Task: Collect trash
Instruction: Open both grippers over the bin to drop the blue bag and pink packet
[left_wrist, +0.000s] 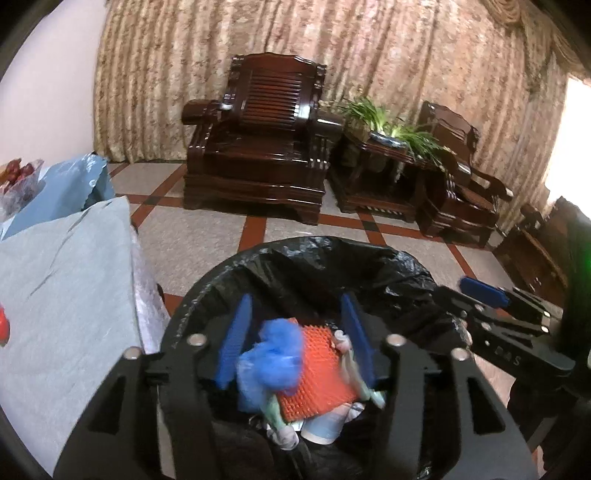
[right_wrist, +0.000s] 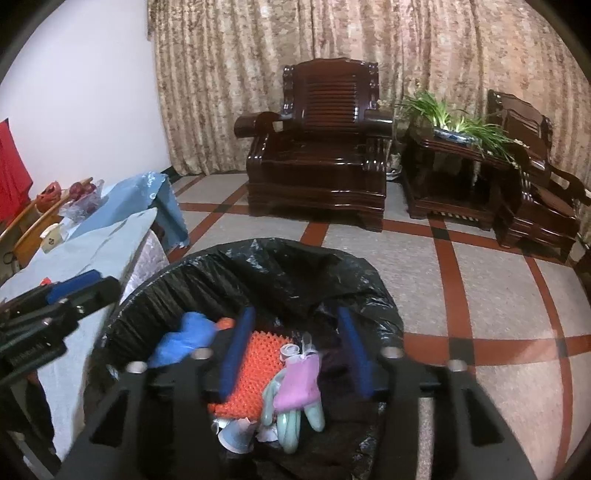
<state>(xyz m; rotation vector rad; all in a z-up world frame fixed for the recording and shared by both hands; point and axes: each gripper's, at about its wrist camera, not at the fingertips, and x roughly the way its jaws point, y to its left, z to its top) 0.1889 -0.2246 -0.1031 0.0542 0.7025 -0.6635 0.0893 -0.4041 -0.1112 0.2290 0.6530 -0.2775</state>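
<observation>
Two dark carved wooden armchairs (right_wrist: 317, 147) (right_wrist: 532, 170) are set against a beige patterned curtain (right_wrist: 424, 48), separated by a dark wooden side table (right_wrist: 454, 177) bearing a green potted plant (right_wrist: 450, 118).

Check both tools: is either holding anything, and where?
Nothing held. Left tool and right tool stand open above the trash bin.

Left claw (left_wrist: 295, 339): two black arms tipped with blue pads (left_wrist: 236, 336), tilted downward, jaws parted, nothing pressed between them. Right claw (right_wrist: 295, 350): same build, same downward tilt, jaws likewise apart and gripping nothing. The two claws sit side by side, each visible in the other's view.
</observation>
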